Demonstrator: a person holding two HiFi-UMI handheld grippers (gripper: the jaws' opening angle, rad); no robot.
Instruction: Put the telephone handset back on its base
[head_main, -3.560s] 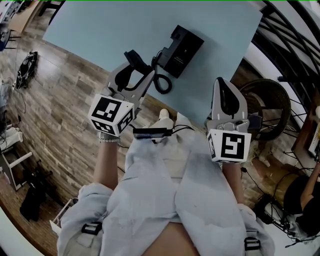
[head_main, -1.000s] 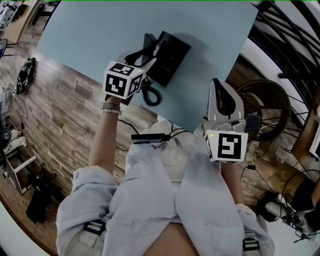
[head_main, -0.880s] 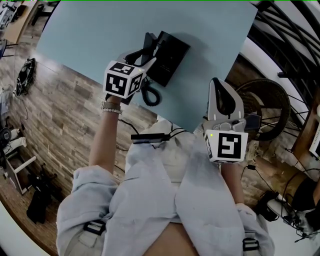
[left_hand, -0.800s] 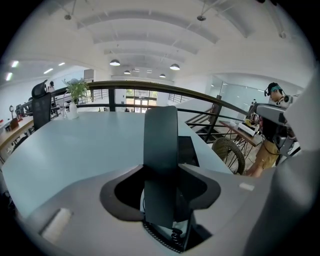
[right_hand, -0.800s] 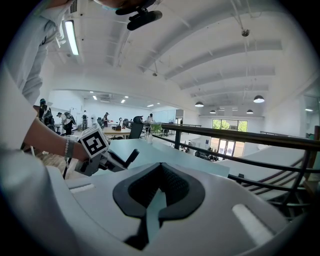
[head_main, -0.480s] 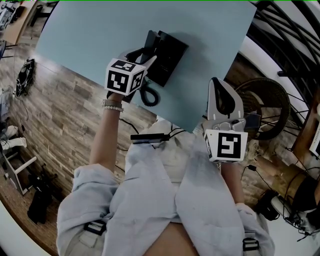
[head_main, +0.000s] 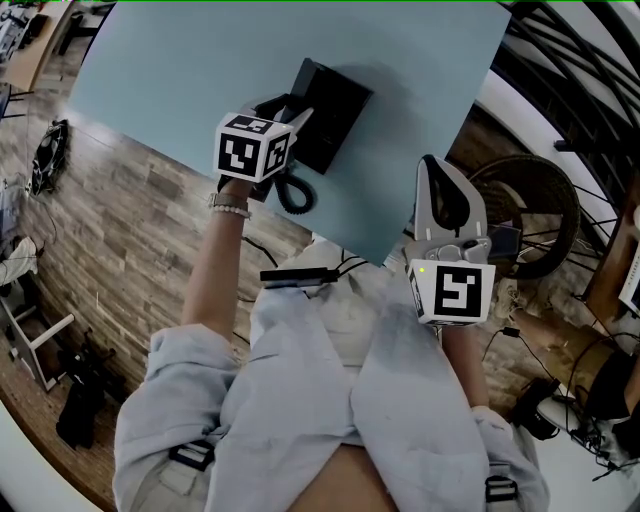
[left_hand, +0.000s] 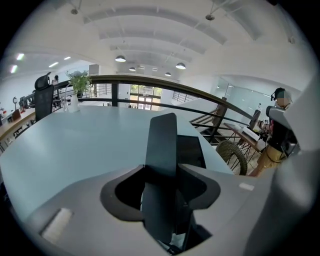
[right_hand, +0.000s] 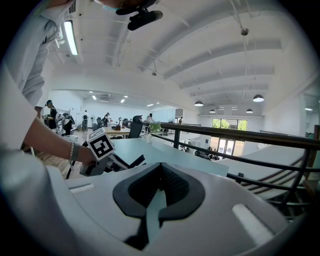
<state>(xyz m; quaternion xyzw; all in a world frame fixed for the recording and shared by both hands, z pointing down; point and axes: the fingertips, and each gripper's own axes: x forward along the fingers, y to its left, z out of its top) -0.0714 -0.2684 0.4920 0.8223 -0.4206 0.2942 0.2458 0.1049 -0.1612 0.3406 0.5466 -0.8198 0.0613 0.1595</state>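
The black telephone base (head_main: 338, 108) lies on the light blue table (head_main: 200, 60). My left gripper (head_main: 288, 108) is shut on the black handset (head_main: 303, 82), which it holds upright at the base's left side. In the left gripper view the handset (left_hand: 161, 145) stands on end between the jaws, with the base (left_hand: 192, 150) just behind it. The coiled cord (head_main: 291, 190) hangs down to the table's near edge. My right gripper (head_main: 447, 205) is shut and holds nothing, off the table's near right corner; its jaws (right_hand: 159, 187) meet.
A wicker chair (head_main: 535, 215) and a dark railing (head_main: 570, 70) lie to the right of the table. Wood floor (head_main: 120, 230) lies to the left. A potted plant (left_hand: 77, 82) stands at the table's far end. A person (left_hand: 277, 135) stands at the right.
My left gripper has carried the handset forward from the table's near edge to the base and drifted slightly right. The right gripper has stayed put.
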